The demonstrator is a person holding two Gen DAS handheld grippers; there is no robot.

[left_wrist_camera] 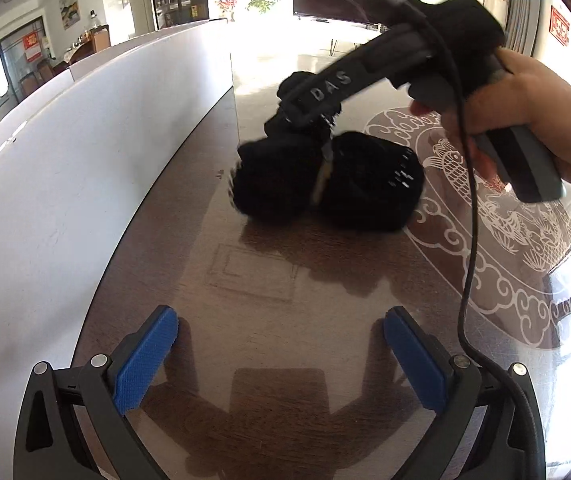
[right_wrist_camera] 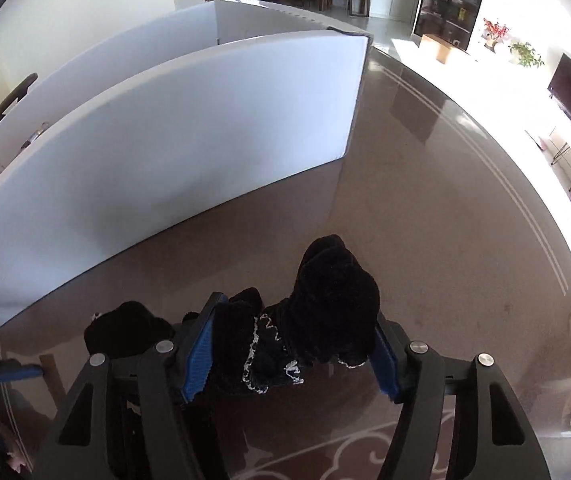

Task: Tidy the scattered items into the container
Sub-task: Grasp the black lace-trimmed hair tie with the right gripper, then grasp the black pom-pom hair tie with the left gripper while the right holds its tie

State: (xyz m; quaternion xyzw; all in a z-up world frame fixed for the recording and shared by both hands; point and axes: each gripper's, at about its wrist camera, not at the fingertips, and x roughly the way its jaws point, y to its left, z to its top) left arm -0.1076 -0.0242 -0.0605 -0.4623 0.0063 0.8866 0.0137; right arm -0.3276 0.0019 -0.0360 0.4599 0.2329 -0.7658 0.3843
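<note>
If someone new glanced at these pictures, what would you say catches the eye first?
Probably the black fuzzy garment with white trim, bunched between the right gripper's blue fingers on the glossy brown table. Next, the tall white container wall just behind it, and the left gripper hanging open over bare tabletop.

table (left_wrist_camera: 245, 320): bears the socks and the board; the left gripper hangs over its near part.
white board (left_wrist_camera: 85, 152): stands upright on the table, along the left of both views, behind and left of the socks.
socks (left_wrist_camera: 325, 180): two bundles side by side on the table, right of the board and apart from it.
right gripper (right_wrist_camera: 289, 356): above the socks, one bundle (right_wrist_camera: 317, 320) between its pads, another (right_wrist_camera: 125, 332) just left, outside them.
left gripper (left_wrist_camera: 281, 356): in front of the socks, well apart, nothing between its pads.
hand (left_wrist_camera: 533, 120): right of the socks, around the right gripper's handle.
</note>
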